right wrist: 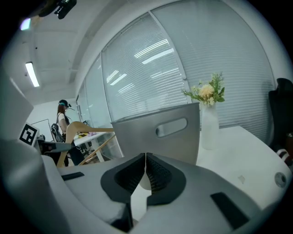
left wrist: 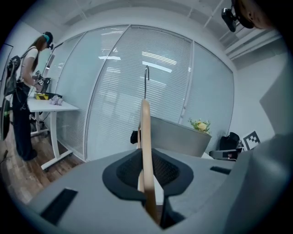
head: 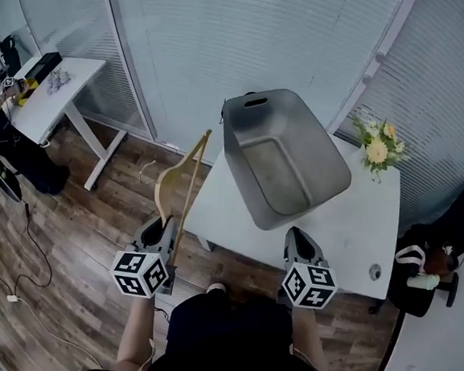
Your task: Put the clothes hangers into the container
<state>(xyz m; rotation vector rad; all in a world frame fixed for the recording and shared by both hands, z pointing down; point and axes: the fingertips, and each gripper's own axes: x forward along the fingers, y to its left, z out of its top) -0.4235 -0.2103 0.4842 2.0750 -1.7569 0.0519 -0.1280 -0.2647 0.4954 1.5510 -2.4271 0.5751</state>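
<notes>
**White table, bare bin, one hanger in the jaws**

Glass walls with blinds (head: 197, 32) closed off the room behind the white table (head: 366, 225). On it sat the grey container (head: 287, 157), bare inside as far as the head view showed. So I judged nothing was done yet. The only wooden hanger (head: 179, 186) I could see was clamped edge-on in my left gripper (head: 166, 225), jaws nearly together on the thin wood, metal hook pointing away from me. It hung over the wooden floor (head: 74, 231) just off the table's left edge, beside the container and outside it.

My right gripper (head: 300, 241) held nothing, its jaws pressed together, near the container's front wall. The container's left wall and rim stood between hanger and inside; I reckoned I'd have to lift over them.

A vase of flowers (head: 378, 149) stood at the table's far right, well apart. A desk (head: 59, 85) and a person (left wrist: 23, 91) were off to the left, a black bag (head: 437, 239) to the right
</notes>
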